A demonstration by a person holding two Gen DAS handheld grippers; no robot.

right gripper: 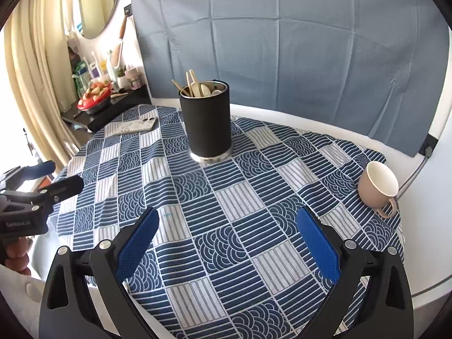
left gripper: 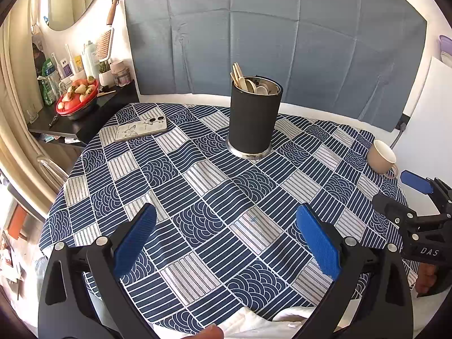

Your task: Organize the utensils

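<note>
Left claw (left gripper: pixel 226 243) and right claw (right gripper: pixel 227 244) both spread apart, empty, black holder (left gripper: pixel 254 120) upright with seemingly wooden utensils (left gripper: pixel 248 83)

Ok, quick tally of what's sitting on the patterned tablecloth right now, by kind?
Utensil holders: 1, black cylinder with utensils inside
Cups: 1, beige cup
Phones: 1, phone lying flat
Total: 3 on the tablecloth. The utensils inside overlap too much to count.

I see a navy-and-white tablecloth (left gripper: pixel 226 186), patchwork of stripes and wave scales. Utensil holder (left gripper: pixel 254 118): matte black, silver base. Spoons (left gripper: pixel 255 86) inside cream. Mug (right gripper: pixel 377 188) beige, white within. Tongs pads (left gripper: pixel 135 243) blue on black arms. Backdrop cloth (left gripper: pixel 282 28) grey-blue.
</note>
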